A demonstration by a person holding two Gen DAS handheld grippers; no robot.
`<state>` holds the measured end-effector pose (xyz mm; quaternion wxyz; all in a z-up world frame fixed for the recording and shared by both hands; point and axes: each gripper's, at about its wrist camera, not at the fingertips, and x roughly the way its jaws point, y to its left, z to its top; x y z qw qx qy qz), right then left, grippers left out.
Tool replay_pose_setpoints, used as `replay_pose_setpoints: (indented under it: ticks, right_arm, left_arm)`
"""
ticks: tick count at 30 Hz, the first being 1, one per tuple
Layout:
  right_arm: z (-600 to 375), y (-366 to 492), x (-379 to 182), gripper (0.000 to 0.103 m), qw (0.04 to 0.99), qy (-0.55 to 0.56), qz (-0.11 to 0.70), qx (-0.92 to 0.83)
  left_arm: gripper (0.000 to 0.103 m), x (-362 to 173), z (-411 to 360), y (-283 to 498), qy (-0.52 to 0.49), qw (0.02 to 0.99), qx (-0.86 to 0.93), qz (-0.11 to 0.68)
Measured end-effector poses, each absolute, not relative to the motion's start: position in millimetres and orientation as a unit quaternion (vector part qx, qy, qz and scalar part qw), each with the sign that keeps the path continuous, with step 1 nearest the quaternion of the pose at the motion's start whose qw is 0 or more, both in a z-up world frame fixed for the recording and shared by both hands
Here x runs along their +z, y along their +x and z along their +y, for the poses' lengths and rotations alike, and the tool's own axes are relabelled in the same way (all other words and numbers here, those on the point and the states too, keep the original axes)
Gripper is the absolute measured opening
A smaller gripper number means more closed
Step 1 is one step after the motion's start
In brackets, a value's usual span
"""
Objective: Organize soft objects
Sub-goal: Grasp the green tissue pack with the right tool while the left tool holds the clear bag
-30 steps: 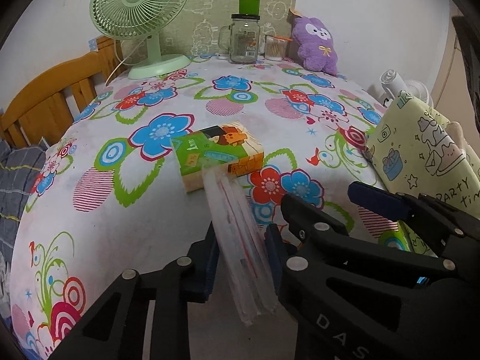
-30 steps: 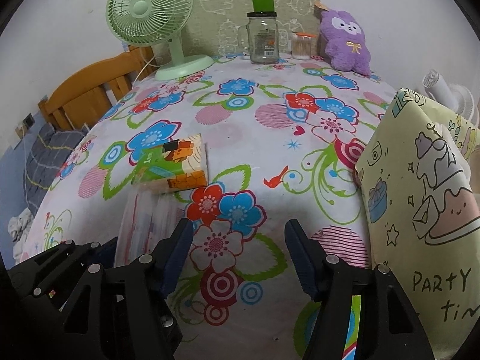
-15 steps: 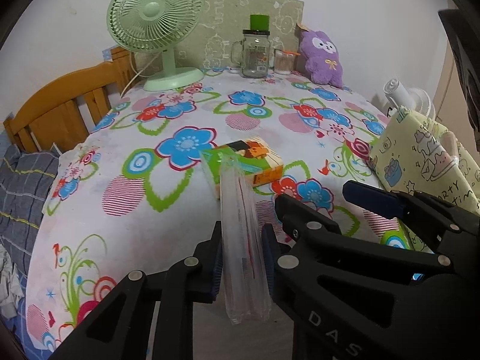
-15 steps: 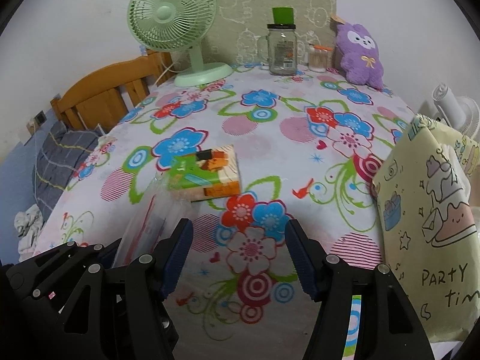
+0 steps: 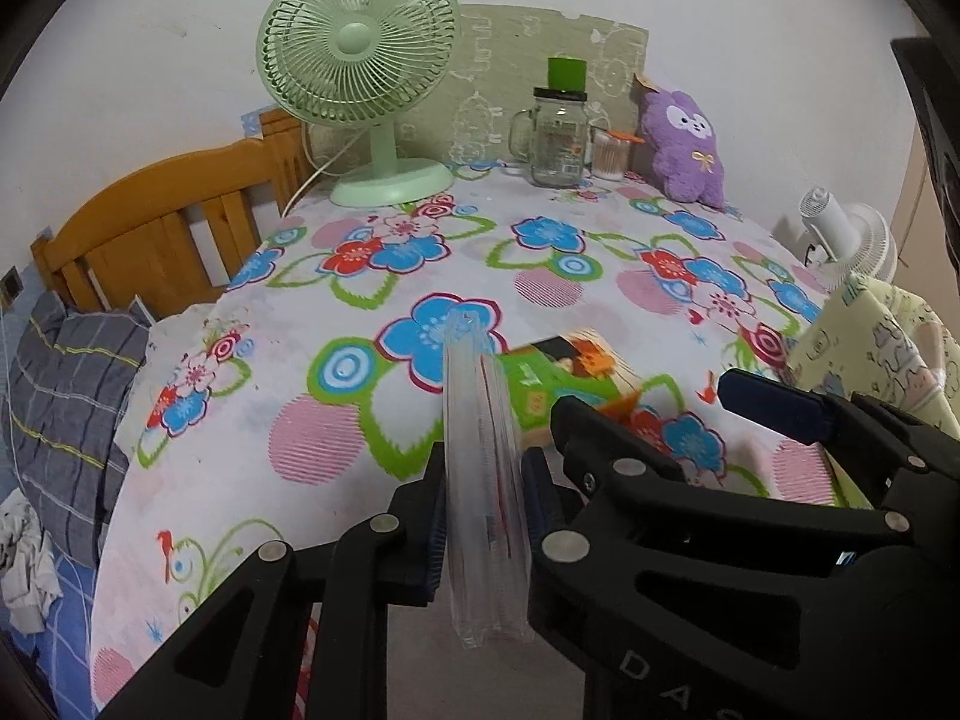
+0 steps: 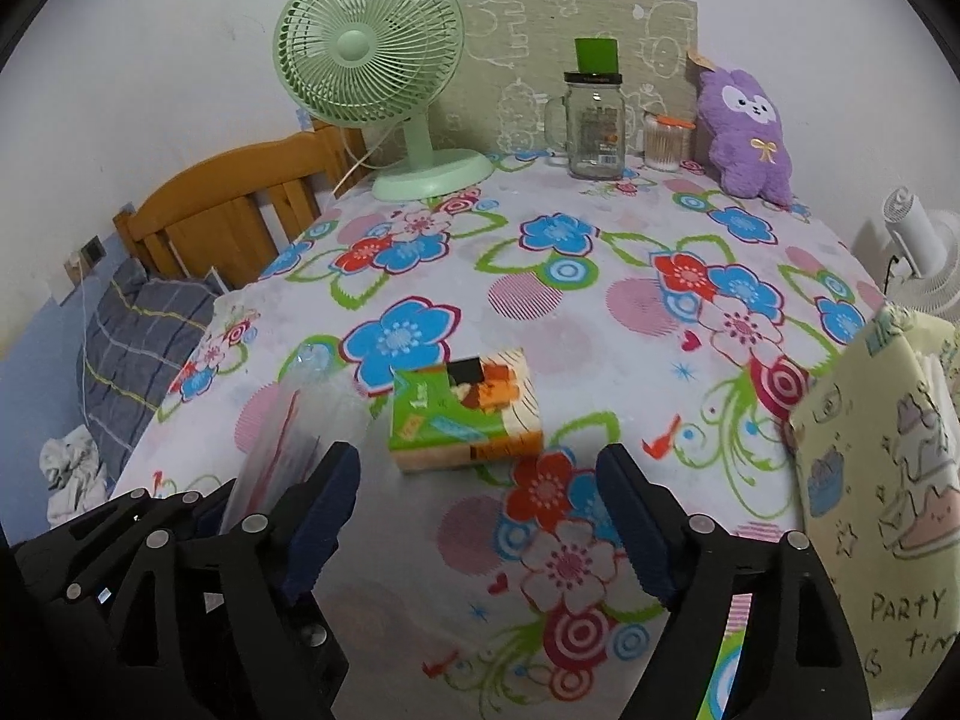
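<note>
My left gripper (image 5: 483, 516) is shut on a clear plastic packet (image 5: 480, 450) with red print, held edge-up above the table's near edge; the packet also shows in the right wrist view (image 6: 294, 426). A green and orange tissue pack (image 6: 465, 411) lies on the flowered tablecloth (image 6: 540, 300), also seen in the left wrist view (image 5: 564, 378). My right gripper (image 6: 480, 522) is open and empty, just in front of the tissue pack. A purple plush toy (image 6: 747, 132) sits at the far right by the wall.
A green desk fan (image 6: 372, 60), a glass jar (image 6: 594, 120) and a cotton swab cup (image 6: 663, 141) stand at the back. A yellow cartoon gift bag (image 6: 882, 480) stands at the right edge. A wooden bed frame (image 6: 228, 210) and a grey pillow lie left.
Both grippers have drawn back and up from the table. The left one has turned the packet more upright and swung left of the tissue pack. The right stays open.
</note>
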<state>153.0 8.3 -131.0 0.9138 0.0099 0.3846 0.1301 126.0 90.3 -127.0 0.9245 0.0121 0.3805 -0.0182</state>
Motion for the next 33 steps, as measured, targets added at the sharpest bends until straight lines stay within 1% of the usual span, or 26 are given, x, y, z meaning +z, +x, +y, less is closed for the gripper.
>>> replay_pose_setpoints:
  ticks: [6,33]
  right_arm:
    - [17.5,167.8,-133.9,0.089,0.911,0.008,0.39,0.131]
    - [36.3,216.1,-159.5,0.089,0.9,-0.007,0.418,0.119]
  left_arm:
    - [0.022,-130.2,100.0,137.8,0.011,0.923,-0.011,0.384]
    - [0.022,-154.8,117.5,181.6,-0.006,0.909,-0.002,0.418]
